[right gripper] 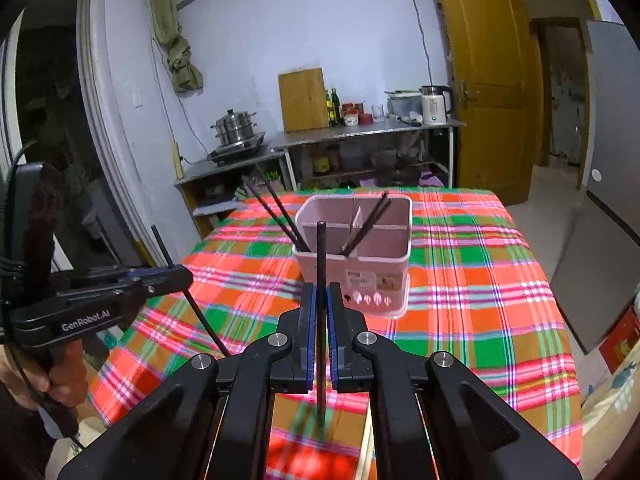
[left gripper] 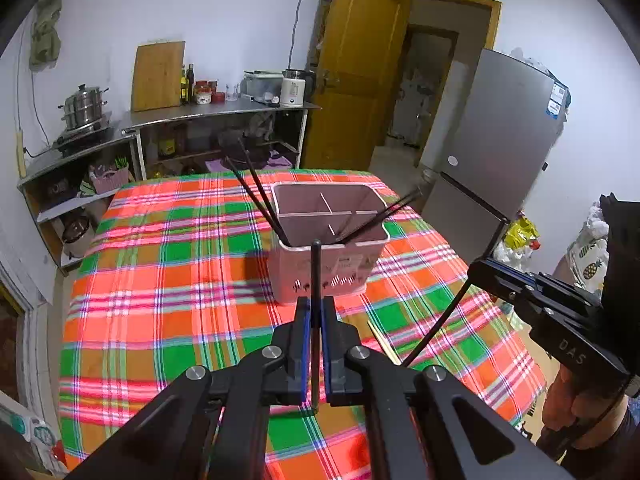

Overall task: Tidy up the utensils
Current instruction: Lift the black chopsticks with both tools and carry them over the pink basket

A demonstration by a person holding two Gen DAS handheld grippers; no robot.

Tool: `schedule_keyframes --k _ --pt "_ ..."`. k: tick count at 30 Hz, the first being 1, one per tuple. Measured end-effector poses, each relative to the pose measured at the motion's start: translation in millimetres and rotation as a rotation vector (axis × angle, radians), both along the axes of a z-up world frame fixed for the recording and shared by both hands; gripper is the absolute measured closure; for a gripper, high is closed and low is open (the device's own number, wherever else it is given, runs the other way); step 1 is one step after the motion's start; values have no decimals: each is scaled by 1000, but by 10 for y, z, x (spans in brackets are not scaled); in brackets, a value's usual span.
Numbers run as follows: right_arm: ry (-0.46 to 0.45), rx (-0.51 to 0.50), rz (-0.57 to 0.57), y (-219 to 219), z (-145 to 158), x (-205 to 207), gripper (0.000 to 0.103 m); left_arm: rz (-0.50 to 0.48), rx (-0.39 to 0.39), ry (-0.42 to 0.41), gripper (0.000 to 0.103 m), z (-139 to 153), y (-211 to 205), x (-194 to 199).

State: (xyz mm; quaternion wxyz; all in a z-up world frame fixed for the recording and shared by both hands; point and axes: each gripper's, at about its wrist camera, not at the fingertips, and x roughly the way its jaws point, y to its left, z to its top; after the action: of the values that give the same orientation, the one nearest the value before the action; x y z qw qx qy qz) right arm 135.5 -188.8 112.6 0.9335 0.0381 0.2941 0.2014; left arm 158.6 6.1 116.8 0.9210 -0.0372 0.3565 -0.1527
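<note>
Clamping a black chopstick (left gripper: 316,280) upright, the left gripper (left gripper: 316,312) is hovering short of the pink utensil holder (left gripper: 332,272) on the plaid tablecloth (left gripper: 160,280), where four chopsticks are already leaning. Seen from the right wrist, the right gripper (right gripper: 321,300) is pinching its own chopstick (right gripper: 321,264). Next, each stick probably needs tipping over the rim and releasing into a compartment.

Home kitchen, steamer pot (right gripper: 235,127) on steel counter (right gripper: 360,133), kettle (right gripper: 435,105), fridge (left gripper: 496,136), plaid-covered table (left gripper: 168,280)
</note>
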Motion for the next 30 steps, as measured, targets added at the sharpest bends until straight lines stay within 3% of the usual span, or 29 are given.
schedule_keyframes --k 22,30 --pt "-196 124 -67 -40 733 643 98 26 -68 -183 99 948 -1 825" --pt "-239 144 -85 35 841 934 98 46 -73 -204 99 955 4 1143"
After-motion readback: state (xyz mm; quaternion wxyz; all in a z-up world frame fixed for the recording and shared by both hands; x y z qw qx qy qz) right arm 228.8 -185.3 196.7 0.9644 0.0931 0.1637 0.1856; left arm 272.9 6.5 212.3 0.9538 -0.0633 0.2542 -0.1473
